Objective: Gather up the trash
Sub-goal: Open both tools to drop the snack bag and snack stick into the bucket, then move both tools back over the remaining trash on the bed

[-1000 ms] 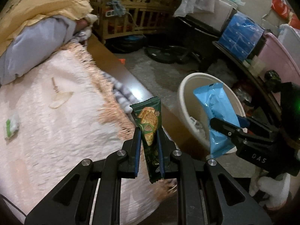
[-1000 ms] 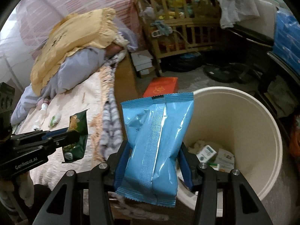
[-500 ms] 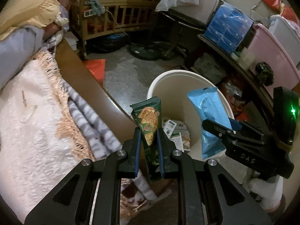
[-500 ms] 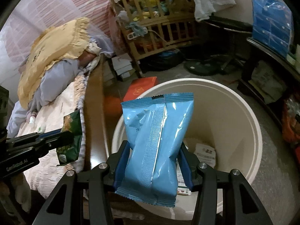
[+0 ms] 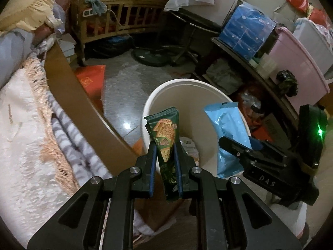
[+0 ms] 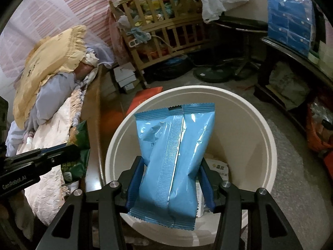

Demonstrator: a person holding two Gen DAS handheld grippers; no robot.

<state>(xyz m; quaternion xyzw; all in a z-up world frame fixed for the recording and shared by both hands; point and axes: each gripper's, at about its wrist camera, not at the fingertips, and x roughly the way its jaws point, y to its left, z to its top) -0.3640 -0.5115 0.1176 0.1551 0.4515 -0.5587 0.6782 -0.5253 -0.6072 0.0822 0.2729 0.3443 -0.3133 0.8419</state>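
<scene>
The right claw (image 6: 169,184), clamped on the blue bag (image 6: 173,158), hangs right over the white bin (image 6: 268,137); the left claw (image 5: 164,164), clamped on the green wrapper (image 5: 165,137), sits at the bin's near edge.

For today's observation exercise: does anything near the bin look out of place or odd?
Nothing stands out: the green wrapper and blue packet are held above the white bin, where paper scraps lie.

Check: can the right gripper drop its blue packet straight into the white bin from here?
Probably yes. The right gripper is shut on the blue packet, which hangs over the open mouth of the white bin. No lid, only some paper trash at the bottom; the left gripper sits off to the side.
</scene>
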